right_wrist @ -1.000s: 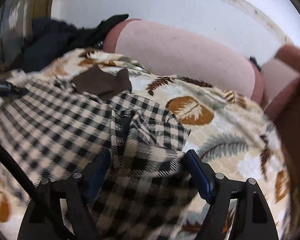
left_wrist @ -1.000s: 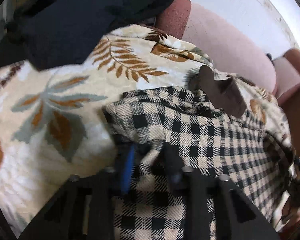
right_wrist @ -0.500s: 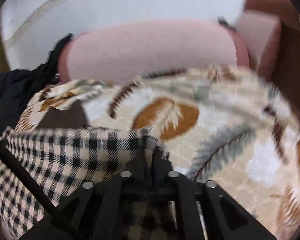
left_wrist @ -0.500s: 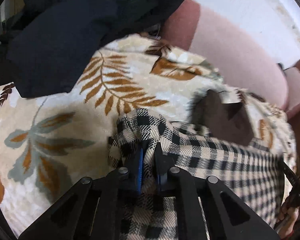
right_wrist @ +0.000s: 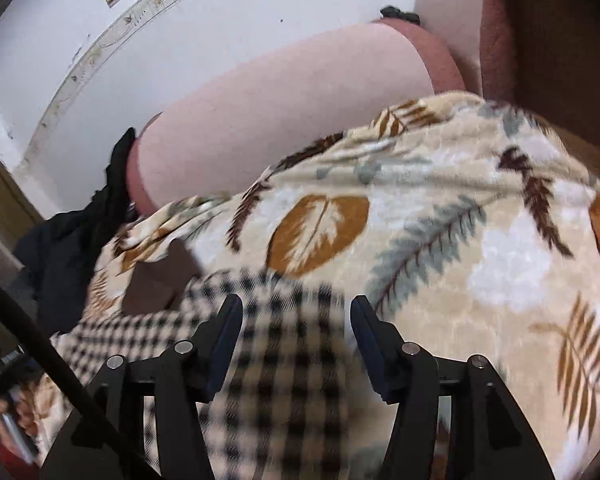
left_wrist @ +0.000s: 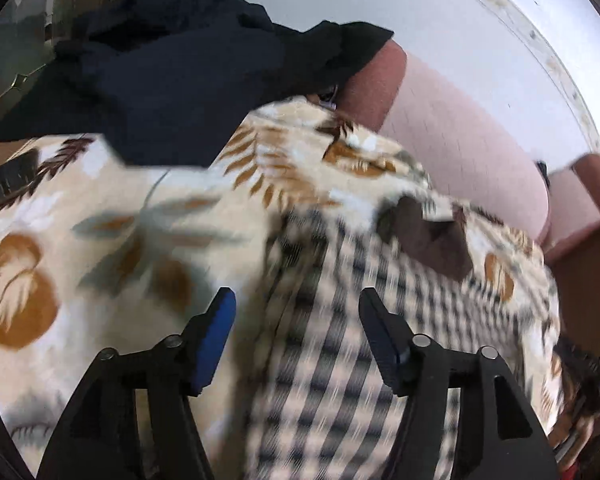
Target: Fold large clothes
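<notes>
A white wall [right_wrist: 228, 40] and the pink sofa back [right_wrist: 284, 104] rise ahead of my tools, and under them a leaf-print blanket [left_wrist: 100, 240] covers the seat as a broad soft bed for folding, with a dark garment [left_wrist: 172, 80] heaped far ahead on my left. The checked shirt [left_wrist: 340, 352] lies flat on it, its top edge ahead of both tips. My left gripper [left_wrist: 296, 320] and right gripper [right_wrist: 296, 320] both stand wide apart, holding nothing, the cloth passing loose between their fingers.
</notes>
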{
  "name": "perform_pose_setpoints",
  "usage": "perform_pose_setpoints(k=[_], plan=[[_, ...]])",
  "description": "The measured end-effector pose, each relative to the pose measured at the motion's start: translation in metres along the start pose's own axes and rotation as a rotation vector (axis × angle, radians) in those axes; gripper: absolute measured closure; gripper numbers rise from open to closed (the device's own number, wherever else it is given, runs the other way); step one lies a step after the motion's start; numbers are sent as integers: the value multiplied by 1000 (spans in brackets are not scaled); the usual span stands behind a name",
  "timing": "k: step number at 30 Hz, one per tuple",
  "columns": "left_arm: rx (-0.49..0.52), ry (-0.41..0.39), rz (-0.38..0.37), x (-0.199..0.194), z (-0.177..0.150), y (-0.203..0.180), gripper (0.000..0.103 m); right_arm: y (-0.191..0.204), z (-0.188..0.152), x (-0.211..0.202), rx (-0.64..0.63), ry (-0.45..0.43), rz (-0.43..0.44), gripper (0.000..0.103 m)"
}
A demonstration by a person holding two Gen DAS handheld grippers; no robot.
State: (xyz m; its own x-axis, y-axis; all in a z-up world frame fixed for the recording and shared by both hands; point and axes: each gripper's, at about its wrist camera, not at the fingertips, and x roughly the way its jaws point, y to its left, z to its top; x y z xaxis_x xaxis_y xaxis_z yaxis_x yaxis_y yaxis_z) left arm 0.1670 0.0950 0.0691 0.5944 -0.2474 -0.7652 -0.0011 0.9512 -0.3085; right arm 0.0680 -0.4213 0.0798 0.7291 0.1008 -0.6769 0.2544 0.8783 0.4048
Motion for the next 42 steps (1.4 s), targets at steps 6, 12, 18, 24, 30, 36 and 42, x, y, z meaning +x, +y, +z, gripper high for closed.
perform_pose_setpoints(k=[6,12,18,24,30,36,42], plan=[[50,113,4,-1,-65,25,38,-11,-48,-25,50,131,37,39],[127,158,-7,15,-96,19,34,-21,-114,-9,44,292,-27,39],[136,185,-4,16,-96,3,93,-4,-135,-1,-40,326,18,89],[172,162,47,8,-99,-3,93,-16,-113,-31,-89,234,-44,98],[156,133,100,-5,-94,5,88,-32,-112,-23,-99,269,-180,98],[111,-34,154,-42,-80,19,76,-56,-93,-49,-13,146,-264,97],[62,-105,47,-48,-67,2,62,2,-92,-64,-120,-47,-116,67]])
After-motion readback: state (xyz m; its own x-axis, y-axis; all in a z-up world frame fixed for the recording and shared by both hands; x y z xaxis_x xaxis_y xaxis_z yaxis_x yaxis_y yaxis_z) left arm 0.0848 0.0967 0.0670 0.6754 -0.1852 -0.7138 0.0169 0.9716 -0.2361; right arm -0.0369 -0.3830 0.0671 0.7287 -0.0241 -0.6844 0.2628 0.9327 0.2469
